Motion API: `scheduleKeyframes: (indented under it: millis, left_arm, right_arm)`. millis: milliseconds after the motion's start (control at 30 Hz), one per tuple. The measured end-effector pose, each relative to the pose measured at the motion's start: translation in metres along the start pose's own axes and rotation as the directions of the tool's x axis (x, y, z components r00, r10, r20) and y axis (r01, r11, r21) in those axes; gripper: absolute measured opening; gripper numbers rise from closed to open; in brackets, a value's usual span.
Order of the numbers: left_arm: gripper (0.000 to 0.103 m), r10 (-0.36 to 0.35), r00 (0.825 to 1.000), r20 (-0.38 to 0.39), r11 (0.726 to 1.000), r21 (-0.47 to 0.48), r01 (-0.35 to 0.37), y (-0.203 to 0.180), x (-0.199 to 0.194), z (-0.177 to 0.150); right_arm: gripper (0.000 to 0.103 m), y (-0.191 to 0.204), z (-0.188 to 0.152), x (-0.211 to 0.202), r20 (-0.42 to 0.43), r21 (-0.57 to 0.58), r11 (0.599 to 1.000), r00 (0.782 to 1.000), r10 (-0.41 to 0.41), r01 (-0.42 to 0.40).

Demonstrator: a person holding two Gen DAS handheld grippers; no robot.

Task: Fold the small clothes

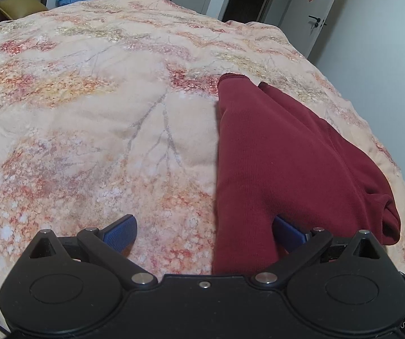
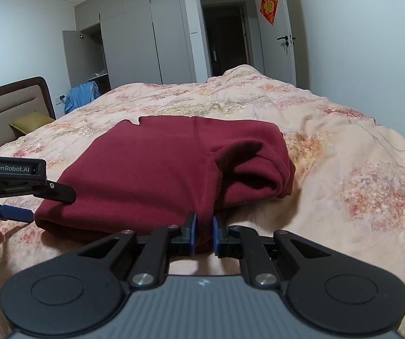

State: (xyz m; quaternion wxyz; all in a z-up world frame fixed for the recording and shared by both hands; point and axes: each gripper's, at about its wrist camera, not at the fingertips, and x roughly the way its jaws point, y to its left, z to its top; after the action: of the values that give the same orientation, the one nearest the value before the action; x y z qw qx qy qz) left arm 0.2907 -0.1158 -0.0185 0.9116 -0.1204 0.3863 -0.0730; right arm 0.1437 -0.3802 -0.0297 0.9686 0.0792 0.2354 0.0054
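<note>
**A:** what's the right gripper (image 2: 204,233) doing? 
**B:** low center, its jaws pinch the maroon garment (image 2: 157,169)'s near edge. Left gripper (image 1: 203,230) gapes wide, 1 pad under the hem.
**A:** further back? 
**B:** mid-frame, garment on floral duvet (image 2: 343,152).
</note>
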Motion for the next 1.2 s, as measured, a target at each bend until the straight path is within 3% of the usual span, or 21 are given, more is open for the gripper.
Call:
scheduleKeyframes:
  millis: [267, 400, 467, 567, 800, 1000, 1100, 1200]
  left_arm:
    - [0.102, 0.005, 1.000, 0.002, 1.000, 0.004, -0.005, 0.000, 0.001, 0.000]
    - [0.102, -0.004, 1.000, 0.019, 1.000, 0.003, 0.004, 0.001, -0.004, 0.004]
    - [0.102, -0.008, 0.999, 0.033, 1.000, 0.005, 0.007, 0.003, -0.006, 0.009]
    - [0.102, -0.001, 0.999, 0.054, 1.000, 0.018, 0.000, 0.002, -0.008, 0.018]
    - [0.102, 0.010, 0.999, 0.044, 0.986, 0.166, -0.017, -0.014, 0.013, 0.051]
    - [0.102, -0.051, 0.999, -0.014, 0.974, 0.219, 0.052, -0.018, 0.041, 0.073]
    - [0.103, -0.075, 0.996, -0.041, 0.964, 0.252, 0.083, -0.019, 0.054, 0.077]
    - [0.103, -0.089, 0.994, -0.057, 0.958, 0.268, 0.101, -0.019, 0.063, 0.077]
  right_arm:
    - [0.037, -0.009, 0.001, 0.001, -0.002, 0.027, 1.000, 1.000, -0.006, 0.006]
    - [0.071, -0.018, 0.004, -0.008, 0.023, 0.063, 0.998, 1.000, 0.009, -0.010]
    - [0.076, -0.024, 0.007, -0.012, 0.040, 0.065, 0.998, 0.999, 0.010, -0.012]
    - [0.092, -0.036, 0.016, -0.015, 0.070, 0.071, 0.997, 0.997, 0.019, -0.024]
    - [0.098, -0.073, 0.055, 0.015, 0.076, 0.114, 0.992, 0.996, 0.046, -0.054]
    - [0.098, -0.095, 0.079, 0.069, 0.012, 0.178, 0.983, 0.999, 0.048, -0.049]
    - [0.096, -0.096, 0.080, 0.091, -0.009, 0.168, 0.984, 0.998, 0.065, -0.062]
    - [0.094, -0.104, 0.077, 0.108, -0.035, 0.240, 0.968, 0.996, 0.082, -0.071]
